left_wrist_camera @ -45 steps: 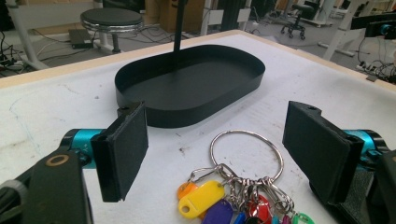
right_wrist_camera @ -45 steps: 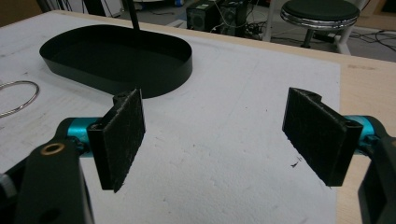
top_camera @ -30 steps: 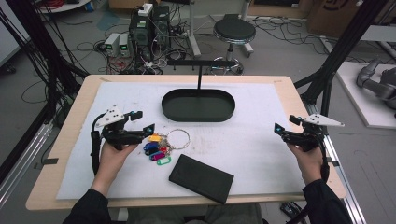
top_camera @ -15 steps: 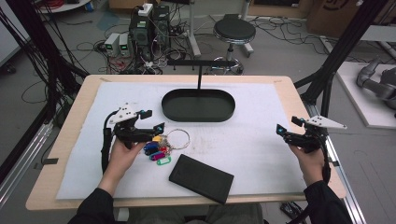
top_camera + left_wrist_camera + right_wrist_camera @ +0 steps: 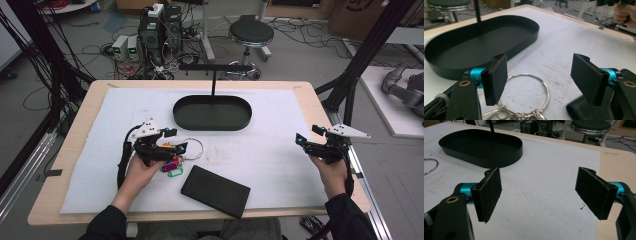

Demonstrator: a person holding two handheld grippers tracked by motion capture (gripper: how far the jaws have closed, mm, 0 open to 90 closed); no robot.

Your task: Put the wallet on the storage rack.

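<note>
The key ring point(image 5: 527, 93) is lying flat on the white mat point(image 5: 280, 150), near the person's side of the black oval tray point(image 5: 212, 112), with a bunch of coloured tags point(image 5: 172, 166) fanning out from it toward the person. In the left gripper view the ring is sitting between the two black jaws, nearer the left one, and neither pad is pressing on it.

The left gripper point(image 5: 170, 141) is hovering low over the ring and tags, jaws wide apart but just now closing a little, with nothing gripped between them. The left hand point(image 5: 140, 167) is wrapping the gripper's body from below, the forearm in a dark sleeve coming in from the bottom edge, and a black cable is looping off to the side.

The right gripper point(image 5: 306, 138) is resting well apart from the ring, near the right edge of the mat, its jaws standing wide open over bare mat and holding nothing. The right hand point(image 5: 327, 165) is gripping it with the wrist angling inward.

A flat black case point(image 5: 215, 191) is lying tilted just beside the tags, toward the person. The mat is covering most of a pale wooden table point(image 5: 320, 100). Beyond the table a round stool point(image 5: 250, 34) and computer boxes point(image 5: 160, 30) with tangled cables are standing on the grey floor.
</note>
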